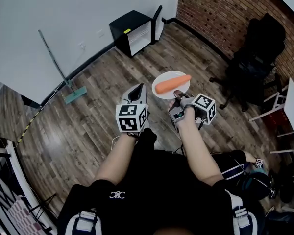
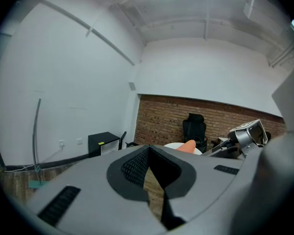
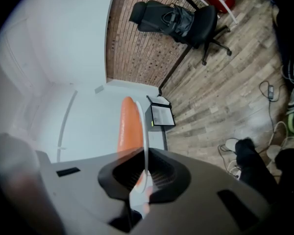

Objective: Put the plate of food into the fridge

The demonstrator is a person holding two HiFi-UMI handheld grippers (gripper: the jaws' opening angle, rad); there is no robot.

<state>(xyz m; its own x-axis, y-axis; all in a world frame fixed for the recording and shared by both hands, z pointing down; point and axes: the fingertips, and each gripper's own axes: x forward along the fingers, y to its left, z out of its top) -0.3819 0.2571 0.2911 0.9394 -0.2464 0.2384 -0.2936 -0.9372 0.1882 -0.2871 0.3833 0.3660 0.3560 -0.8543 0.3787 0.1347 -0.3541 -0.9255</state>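
Right gripper [image 1: 179,102] is clamped on the near rim of the plate [image 1: 162,94], carried over the floor well apart from the fridge [image 1: 131,31]. Left gripper [image 1: 136,91]: jaws together, empty. Risk: with one rim grip, any tilt may roll the carrot [image 1: 172,84] off.

You wear a black short-sleeved top [image 1: 152,180] with a small white emblem [image 1: 116,195] on the chest and white-trimmed straps [image 1: 83,222] at each shoulder. Your left gripper [image 1: 137,89] and right gripper [image 1: 177,100] are grey with black ribbed pads [image 2: 132,168], each bearing a white cube [image 1: 131,117] printed with black square markers.
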